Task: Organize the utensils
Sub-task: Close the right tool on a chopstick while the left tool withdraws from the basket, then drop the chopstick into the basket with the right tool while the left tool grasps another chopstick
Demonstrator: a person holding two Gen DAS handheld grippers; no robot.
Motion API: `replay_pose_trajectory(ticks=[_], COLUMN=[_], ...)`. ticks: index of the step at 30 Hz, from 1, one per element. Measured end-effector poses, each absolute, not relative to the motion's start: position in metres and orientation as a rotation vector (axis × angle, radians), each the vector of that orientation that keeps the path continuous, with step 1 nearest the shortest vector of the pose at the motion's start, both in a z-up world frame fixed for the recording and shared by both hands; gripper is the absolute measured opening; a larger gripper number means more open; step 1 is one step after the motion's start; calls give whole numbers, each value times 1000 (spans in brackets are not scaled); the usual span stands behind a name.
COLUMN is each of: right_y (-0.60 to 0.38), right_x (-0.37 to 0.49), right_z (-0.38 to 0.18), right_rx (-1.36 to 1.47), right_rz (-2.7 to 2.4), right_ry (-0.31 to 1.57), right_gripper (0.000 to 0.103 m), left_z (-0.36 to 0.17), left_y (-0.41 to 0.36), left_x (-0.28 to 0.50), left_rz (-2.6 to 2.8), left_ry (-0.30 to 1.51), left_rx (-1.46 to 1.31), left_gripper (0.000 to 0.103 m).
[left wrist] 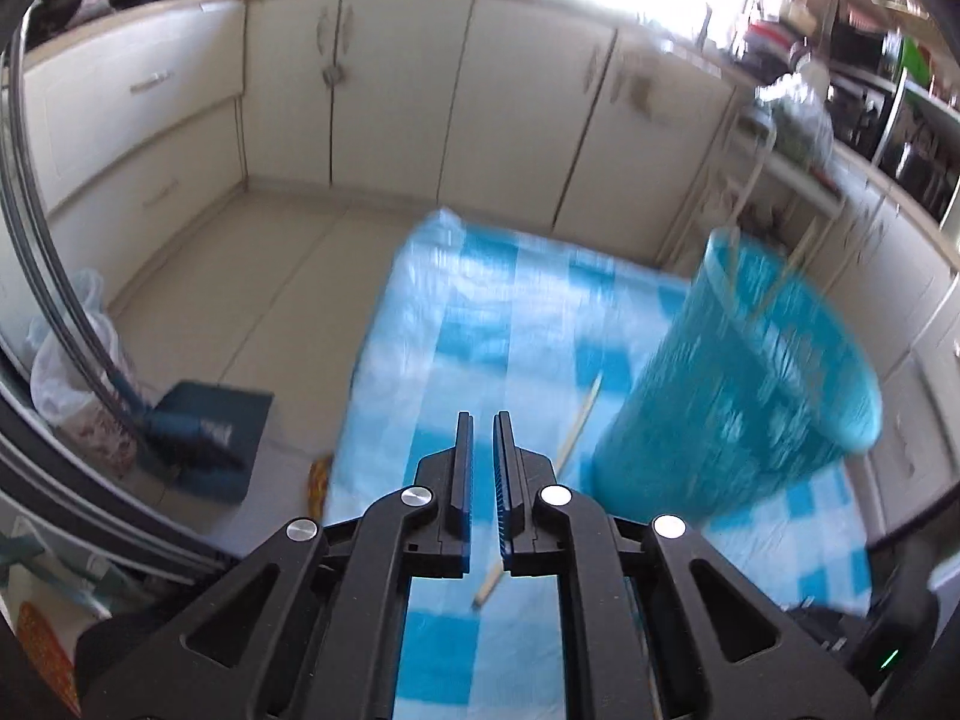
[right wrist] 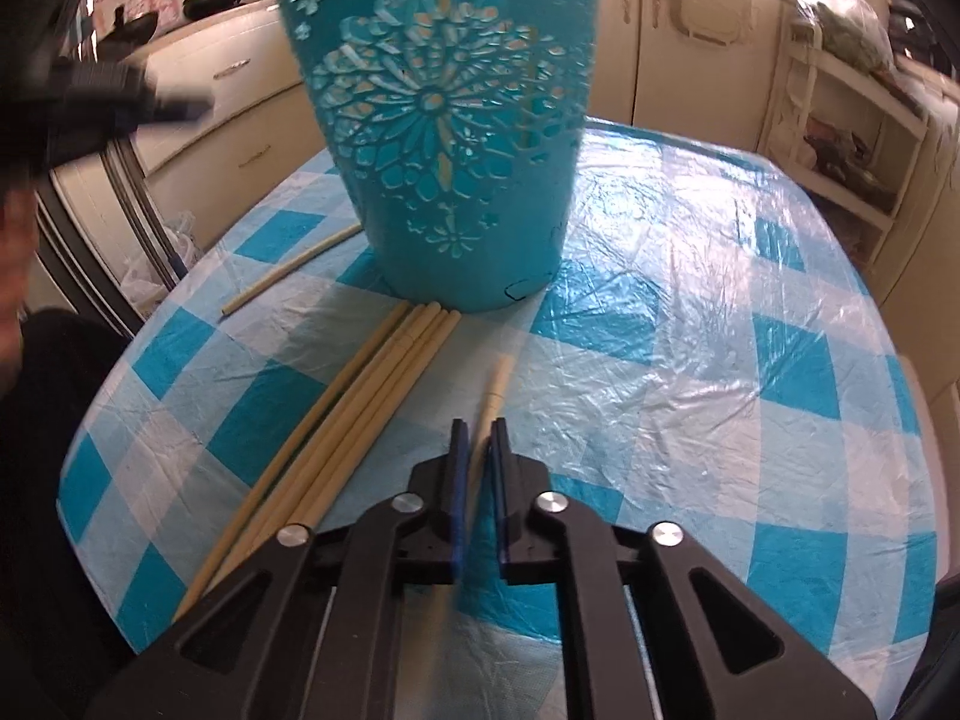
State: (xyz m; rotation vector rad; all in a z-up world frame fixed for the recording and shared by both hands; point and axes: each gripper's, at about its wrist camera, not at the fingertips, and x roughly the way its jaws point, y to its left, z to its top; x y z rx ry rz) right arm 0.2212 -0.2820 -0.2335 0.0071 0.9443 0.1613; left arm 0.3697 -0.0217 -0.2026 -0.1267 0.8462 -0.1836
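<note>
Centrally on the blue-and-white checked plastic-covered surface (right wrist: 690, 312) a tall teal plastic holder with cut-out flower pattern (right wrist: 450, 120) was seen upright. Before it, a single pale, slender wooden chopstick (right wrist: 493, 390) was clamped lengthwise by the right gripper (right wrist: 477, 426) fingers. The left gripper (left wrist: 483, 420) fingers were closed, empty.

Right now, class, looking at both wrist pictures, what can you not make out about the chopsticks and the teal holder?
- Inside the teal holder: in the right wrist view the top edge cuts off its rim; in the left wrist view motion blur smears it.
- Near end of the held chopstick: right wrist view, hidden behind the right claw.
- Count of the chopstick bundle: right wrist view, near ends run under the claw's frame.
</note>
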Motion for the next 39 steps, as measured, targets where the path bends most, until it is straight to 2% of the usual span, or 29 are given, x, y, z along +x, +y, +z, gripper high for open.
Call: replay_pose_trajectory(ticks=[3, 7, 12, 16, 20, 25, 29, 33, 37, 39], right_y=[-294, -302, -316, -323, -323, -310, -295, -288, -289, -290], right_x=[215, 203, 189, 189, 205, 241, 284, 314, 322, 312], right_z=[-227, -206, -166, -122, -62, -13, -14, -40, -65, -75], right_rx=[108, 188, 274, 336, 346, 328, 285, 240, 224, 211], right_rz=[187, 217, 242, 258, 269, 254, 176, 113, 110, 114], right_ry=[942, 885, 784, 658, 454, 225, 154, 171, 240, 265], right_gripper=[6, 6, 6, 6, 6, 6, 6, 6, 7, 12], left_z=[-234, -247, -250, -254, -257, -264, -266, -270, -275, -275], left_y=[-29, -41, -50, -57, -62, -60, -61, -64, -67, -69], left_x=[359, 352, 351, 349, 351, 357, 360, 362, 363, 363], left_rz=[-212, -242, -259, -261, -262, -257, -265, -281, -282, -288], left_ry=[914, 941, 940, 957, 968, 990, 997, 1009, 1008, 1006], left_rx=[-49, 38, 101, 129, 147, 145, 145, 159, 183, 186], left_gripper=[10, 14, 27, 29, 31, 31, 31, 30, 26, 21])
